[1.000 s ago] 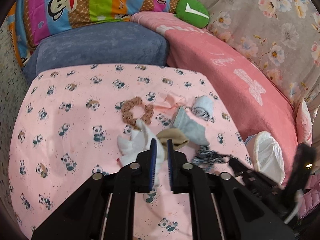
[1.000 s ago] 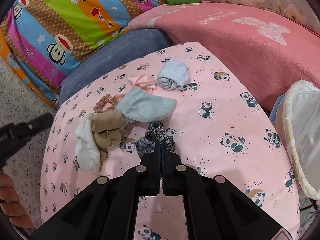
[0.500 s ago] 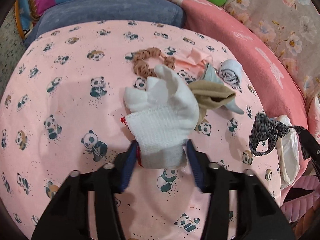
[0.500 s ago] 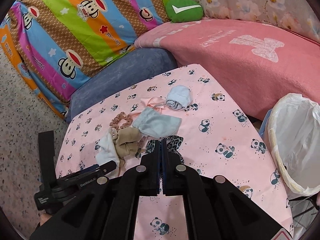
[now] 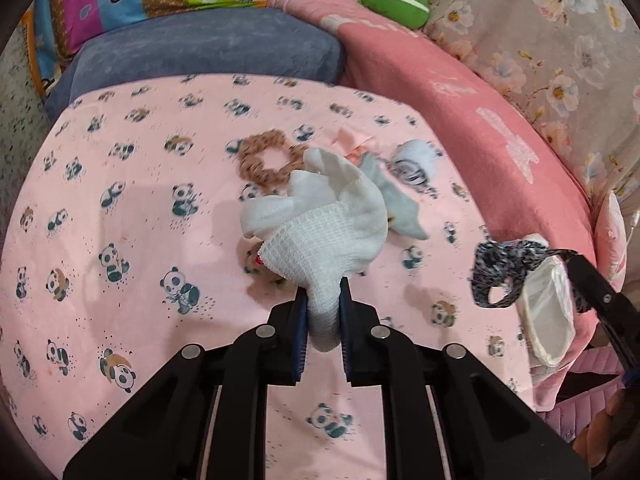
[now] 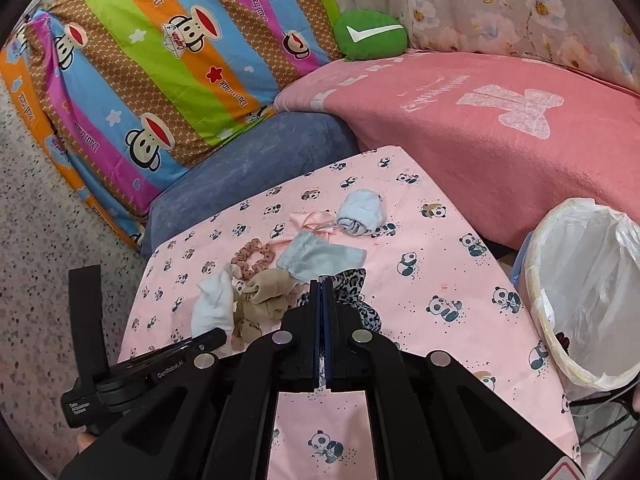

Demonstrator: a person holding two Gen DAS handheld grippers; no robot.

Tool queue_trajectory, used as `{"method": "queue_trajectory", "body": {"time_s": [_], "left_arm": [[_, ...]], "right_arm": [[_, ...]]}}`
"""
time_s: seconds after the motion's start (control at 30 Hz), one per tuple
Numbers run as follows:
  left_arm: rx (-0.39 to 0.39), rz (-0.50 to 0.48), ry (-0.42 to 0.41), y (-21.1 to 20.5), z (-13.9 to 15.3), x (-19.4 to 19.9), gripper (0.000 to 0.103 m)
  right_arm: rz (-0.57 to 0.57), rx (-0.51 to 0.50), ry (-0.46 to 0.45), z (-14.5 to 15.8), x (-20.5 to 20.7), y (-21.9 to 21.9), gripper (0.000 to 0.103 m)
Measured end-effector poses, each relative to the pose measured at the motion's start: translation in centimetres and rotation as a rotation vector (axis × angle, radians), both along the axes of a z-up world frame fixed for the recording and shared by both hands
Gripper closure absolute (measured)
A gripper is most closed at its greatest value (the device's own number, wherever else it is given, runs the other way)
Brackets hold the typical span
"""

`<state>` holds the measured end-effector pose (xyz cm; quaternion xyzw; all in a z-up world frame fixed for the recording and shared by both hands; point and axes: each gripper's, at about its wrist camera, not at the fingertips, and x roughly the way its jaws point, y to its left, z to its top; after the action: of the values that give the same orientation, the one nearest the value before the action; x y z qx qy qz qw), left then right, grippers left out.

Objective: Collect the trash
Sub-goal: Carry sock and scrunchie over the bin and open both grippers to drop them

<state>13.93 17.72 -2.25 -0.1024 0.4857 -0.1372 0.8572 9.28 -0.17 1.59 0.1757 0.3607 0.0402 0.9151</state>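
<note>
Both grippers are loaded, so the work now is carrying well. The left gripper [image 5: 323, 308] is closing its fingers on the cuff of the white glove [image 5: 320, 220], which stands up between them with its floppy fingers drooping over the pile on the panda-print worktop [image 5: 120, 208]. I'd let that pinch settle before lifting further, because the knit is loose and only the cuff is caught. Beneath it lie a beige sock [image 6: 262, 296], a grey pouch [image 6: 320, 256], a brown scrunchie [image 5: 266, 156] and a rolled pale-blue sock [image 6: 360, 212]; a straight, slow lift should keep the glove from dragging them along. The right gripper [image 6: 322, 296] has its fingers pressed together on the leopard-print scrunchie [image 6: 354, 292], which dangles clear of the cloth. The lined bin [image 6: 580, 292] stands just off the worktop's right edge. Each piece probably wants to be over the bin's mouth, not its rim, before the fingers let go.
</note>
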Motion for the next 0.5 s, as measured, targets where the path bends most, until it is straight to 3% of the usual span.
{"method": "queue_trajectory", "body": {"time_s": [0.23,0.5], "left_arm": [[-0.005,-0.095,-0.103,-4.6,4.8,-1.1,0.09],[0.005,-0.207,-0.176,-10.6,7.8,-1.8,0.09]], "right_arm": [[-0.046,-0.005,-0.058,2.5,-1.9,-2.3,0.1],[-0.127,-0.013,-0.11,5.0,-4.3,-6.7,0.1]]}}
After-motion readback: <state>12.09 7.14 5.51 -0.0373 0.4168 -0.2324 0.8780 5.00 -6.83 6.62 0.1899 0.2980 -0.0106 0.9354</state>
